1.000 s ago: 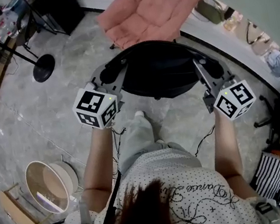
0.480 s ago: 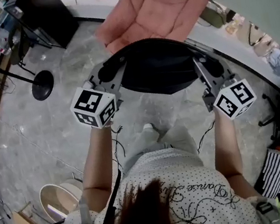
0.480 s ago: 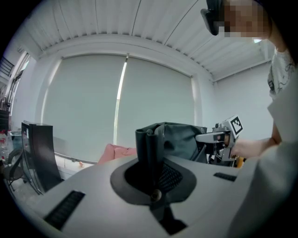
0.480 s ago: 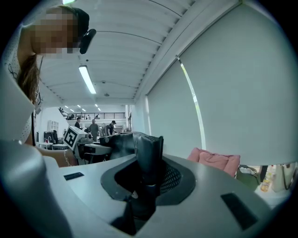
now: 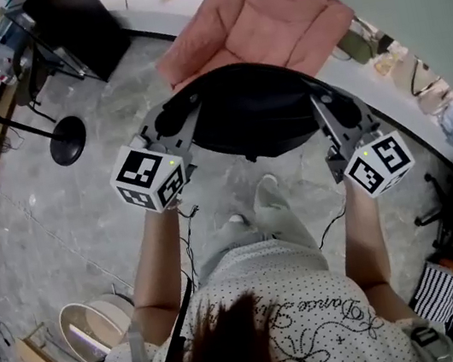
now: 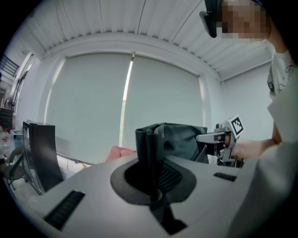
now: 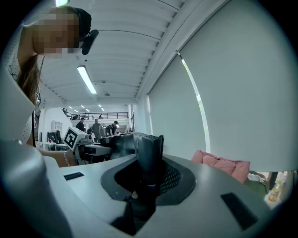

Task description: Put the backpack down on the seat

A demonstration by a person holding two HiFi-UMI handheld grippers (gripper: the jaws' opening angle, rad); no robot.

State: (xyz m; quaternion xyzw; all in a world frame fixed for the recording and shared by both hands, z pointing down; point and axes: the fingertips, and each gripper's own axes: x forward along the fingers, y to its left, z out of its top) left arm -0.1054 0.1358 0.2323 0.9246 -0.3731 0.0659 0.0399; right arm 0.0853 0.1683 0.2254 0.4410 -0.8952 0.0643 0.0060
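Head view: a black, rounded backpack [image 5: 253, 110] is held up in the air between two grippers. The left gripper [image 5: 171, 123] is clamped on its left edge and the right gripper [image 5: 329, 110] on its right edge. Just beyond the jaws lies the pink padded seat [image 5: 259, 18], whose near edge is partly covered by the backpack. Open marble floor [image 5: 62, 231] is seen below the jaws. A round black stand base [image 5: 68, 140] sits well out to the left of the left jaws. A curved white ledge [image 5: 386, 100] runs near the right jaws.

Left gripper view: the jaws are pressed nearly together on a thin black fold of the backpack. The dark, slack body of the bag is seen just beyond them to the right, with the seat low on the left. Behind is a pale window blind [image 6: 93, 102].

Right gripper view: the jaws are set narrowly apart, gripping a thicker, upright black fold of the bag. The seat appears farther off to the right.
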